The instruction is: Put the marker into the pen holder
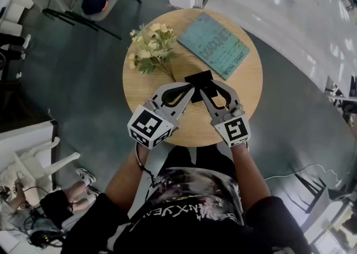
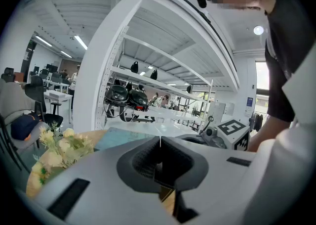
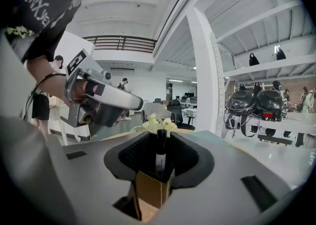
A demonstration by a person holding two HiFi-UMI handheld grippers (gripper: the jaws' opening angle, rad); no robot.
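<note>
The right tool [image 3: 161, 137] is spread, its jaws either side of the marker [image 3: 161, 158] without pressing it. The marker stands upright in the holder [image 3: 150, 189]. The left tool [image 2: 159, 141] is pressed together, tips by the holder. Beyond the holder on the counter [image 1: 223, 110] lie flowers [image 1: 150, 46] and a book [image 1: 215, 43].

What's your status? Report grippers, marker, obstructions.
Left gripper shut, at the pen holder. Right gripper open around the marker. Marker upright in the pen holder. Nothing in the way.
</note>
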